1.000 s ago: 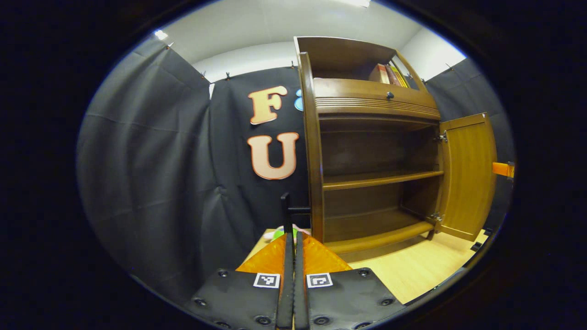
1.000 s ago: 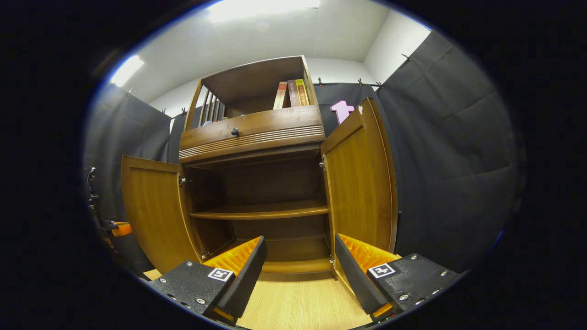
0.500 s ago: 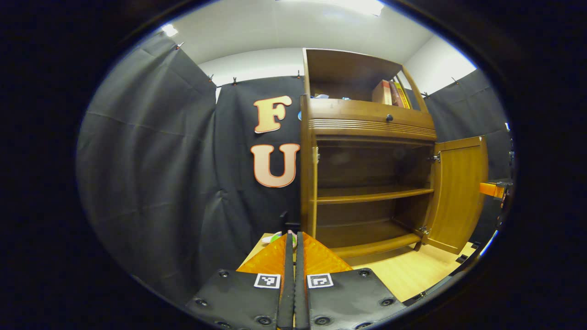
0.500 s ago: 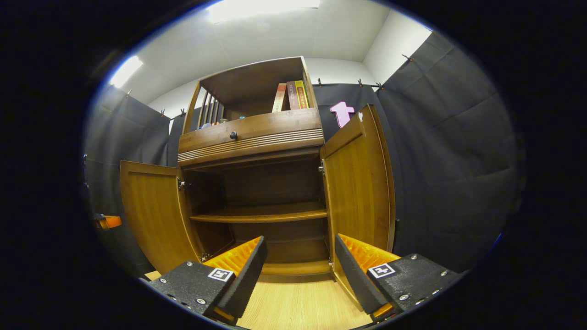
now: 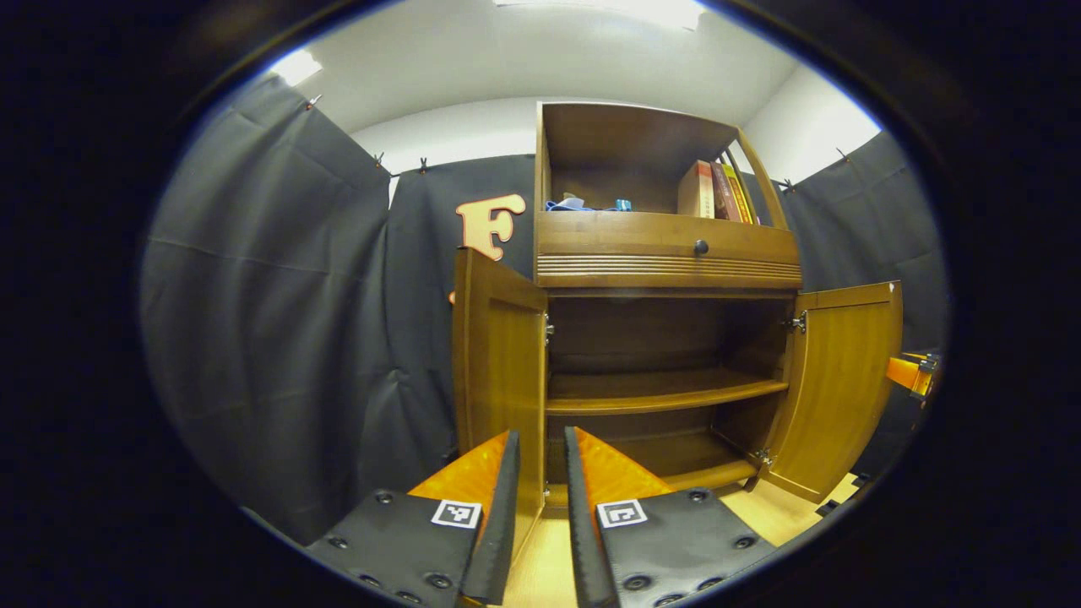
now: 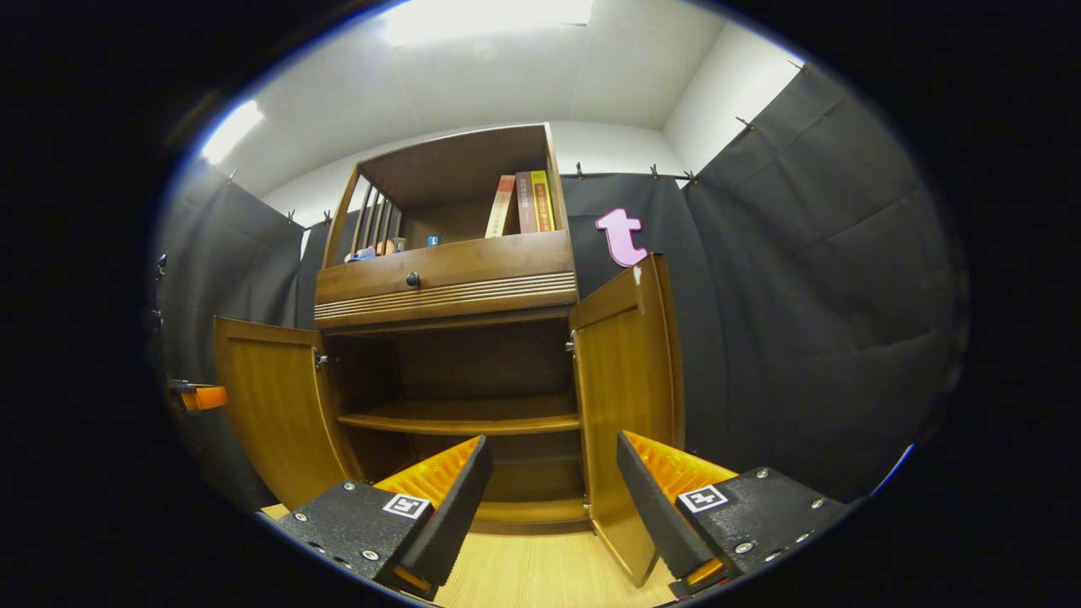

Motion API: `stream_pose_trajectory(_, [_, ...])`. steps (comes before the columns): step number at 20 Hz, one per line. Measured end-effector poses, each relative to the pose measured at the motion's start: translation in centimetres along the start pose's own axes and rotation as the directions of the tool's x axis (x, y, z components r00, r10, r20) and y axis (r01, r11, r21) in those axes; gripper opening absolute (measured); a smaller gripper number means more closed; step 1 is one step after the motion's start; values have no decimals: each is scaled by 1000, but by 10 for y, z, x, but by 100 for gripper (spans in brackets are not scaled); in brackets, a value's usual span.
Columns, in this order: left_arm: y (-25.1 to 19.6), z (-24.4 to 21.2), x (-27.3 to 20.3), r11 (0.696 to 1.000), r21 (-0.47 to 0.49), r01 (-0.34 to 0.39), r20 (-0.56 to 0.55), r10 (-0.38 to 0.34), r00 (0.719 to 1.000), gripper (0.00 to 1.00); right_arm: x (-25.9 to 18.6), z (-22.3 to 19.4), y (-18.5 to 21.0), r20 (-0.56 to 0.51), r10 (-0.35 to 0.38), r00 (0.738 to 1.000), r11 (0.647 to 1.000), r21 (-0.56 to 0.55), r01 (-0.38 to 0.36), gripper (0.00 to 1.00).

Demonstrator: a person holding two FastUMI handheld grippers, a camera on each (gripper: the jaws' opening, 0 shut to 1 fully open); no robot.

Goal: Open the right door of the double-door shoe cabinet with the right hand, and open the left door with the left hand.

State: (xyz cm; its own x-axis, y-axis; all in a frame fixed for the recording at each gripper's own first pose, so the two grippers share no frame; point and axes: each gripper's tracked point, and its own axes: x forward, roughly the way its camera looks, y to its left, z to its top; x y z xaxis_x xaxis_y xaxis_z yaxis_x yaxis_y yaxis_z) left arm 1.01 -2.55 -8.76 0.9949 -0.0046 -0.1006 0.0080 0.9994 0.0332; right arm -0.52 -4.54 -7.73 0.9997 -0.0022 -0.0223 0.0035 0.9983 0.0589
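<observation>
Left gripper (image 5: 540, 481) has parted its fingers since a second ago, from pressed together to a narrow gap, now astride the left door's (image 5: 498, 371) edge without clearly touching it. Right gripper (image 6: 549, 490) stays wide, holding nothing, in front of the right door (image 6: 629, 388). Both doors stand swung out from the cabinet (image 6: 448, 338), inner shelf (image 5: 659, 393) bare. Books (image 6: 519, 203) sit up top, above the drawer knob (image 5: 700, 247). Wood floor (image 6: 532, 574) below.

Glossy brown wood shoe cabinet (image 5: 667, 253), matt black cloth wall (image 6: 811, 321), pale wood-grain floor (image 6: 540, 574).
</observation>
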Motion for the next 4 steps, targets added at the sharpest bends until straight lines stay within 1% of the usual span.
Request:
stream_pose_trajectory(2, [-19,5,4,1000,-13,25,5,-25,1000,49,-1,2,-6,0,-12,1000,1000,-6,12,100])
stream_pose_trajectory(3, [-29,8,6,999,-17,43,12,-43,999,60,-1,3,-7,0,-14,1000,1000,-8,14,100])
stream_pose_trajectory(4, [-37,9,4,998,-19,55,19,-55,998,60,-1,4,-7,-2,-15,1000,1000,-12,15,100])
